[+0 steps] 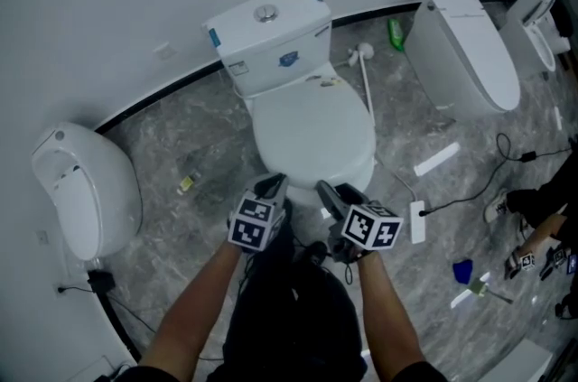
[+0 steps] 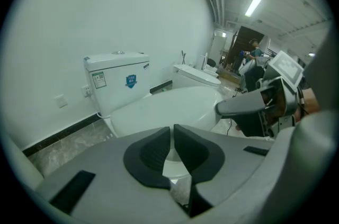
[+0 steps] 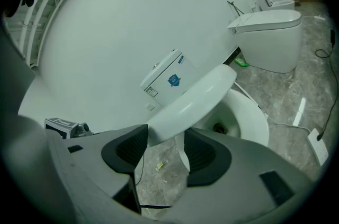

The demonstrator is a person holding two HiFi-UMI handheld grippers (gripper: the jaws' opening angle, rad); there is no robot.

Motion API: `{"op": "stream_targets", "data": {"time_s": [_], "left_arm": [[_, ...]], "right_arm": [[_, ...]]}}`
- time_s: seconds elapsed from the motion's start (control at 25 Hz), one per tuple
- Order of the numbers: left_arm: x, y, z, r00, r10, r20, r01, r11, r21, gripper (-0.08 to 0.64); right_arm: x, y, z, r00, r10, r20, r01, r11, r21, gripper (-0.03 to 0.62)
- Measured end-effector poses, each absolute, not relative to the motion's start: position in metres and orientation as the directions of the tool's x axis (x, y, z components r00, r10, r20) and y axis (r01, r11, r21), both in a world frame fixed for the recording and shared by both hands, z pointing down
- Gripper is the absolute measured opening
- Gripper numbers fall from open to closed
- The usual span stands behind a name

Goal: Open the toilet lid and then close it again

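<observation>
A white toilet with its tank (image 1: 268, 37) stands against the wall. Its lid (image 1: 312, 132) is tilted up off the bowl (image 3: 241, 117) at the front. My right gripper (image 1: 327, 189) is shut on the lid's front edge (image 3: 175, 117), one pad on each side of the rim. My left gripper (image 1: 274, 184) hangs just left of it, in front of the lid (image 2: 169, 106). Its pads (image 2: 156, 146) stand almost together with only a thin slit and nothing between them. The right gripper's finger (image 2: 238, 106) shows at the lid's rim in the left gripper view.
A second toilet (image 1: 465, 51) stands at the right, and a white wall-mounted fixture (image 1: 86, 191) at the left. A toilet brush (image 1: 361, 55) and a green bottle (image 1: 396, 32) sit by the wall. A power strip (image 1: 417, 222) and cables lie on the grey floor at the right.
</observation>
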State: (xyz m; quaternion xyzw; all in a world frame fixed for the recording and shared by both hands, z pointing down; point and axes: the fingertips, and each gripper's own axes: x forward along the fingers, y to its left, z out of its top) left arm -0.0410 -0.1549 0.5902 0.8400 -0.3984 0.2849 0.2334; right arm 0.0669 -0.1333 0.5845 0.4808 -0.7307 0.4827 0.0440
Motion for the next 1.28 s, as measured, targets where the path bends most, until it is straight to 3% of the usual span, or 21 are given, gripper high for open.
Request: {"op": "stream_targets", "data": {"time_s": [1.28], "left_arm": [[-0.052, -0.081, 0.759, 0.424, -0.443, 0.790, -0.851, -0.492, 0.181, 0.012]], "right_arm": [[0.065, -0.068, 0.747, -0.646, -0.557, 0.522, -0.664, 0.071, -0.745, 0.241]]}}
